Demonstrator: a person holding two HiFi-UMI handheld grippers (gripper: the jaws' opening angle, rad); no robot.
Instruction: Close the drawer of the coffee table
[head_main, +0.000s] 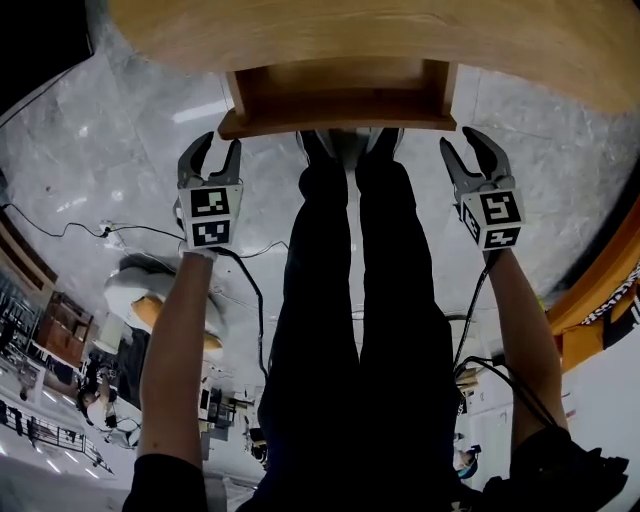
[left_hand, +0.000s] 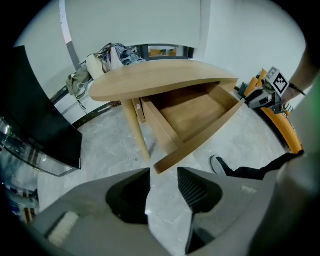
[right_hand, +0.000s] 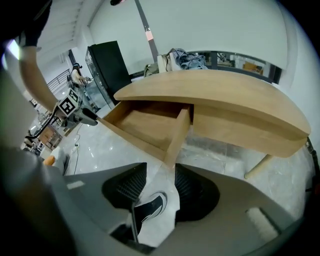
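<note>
A light wooden coffee table (head_main: 400, 35) fills the top of the head view, and its drawer (head_main: 340, 95) is pulled out toward me and empty. My left gripper (head_main: 214, 152) hangs just left of the drawer's front left corner, jaws open with nothing between them. On the other side, my right gripper (head_main: 472, 150) stands open and empty beside the front right corner. Neither touches the drawer. In the left gripper view the open drawer (left_hand: 192, 117) lies ahead of the gripper (left_hand: 164, 181). The right gripper view shows the drawer (right_hand: 150, 122) beyond the gripper (right_hand: 160, 177).
The person's dark trouser legs (head_main: 360, 330) and shoes (head_main: 345, 143) stand right in front of the drawer, between the two grippers. Cables (head_main: 120, 232) trail over the grey marble floor at left. An orange frame (head_main: 600, 290) stands at right; a black cabinet (right_hand: 107, 62) is behind the table.
</note>
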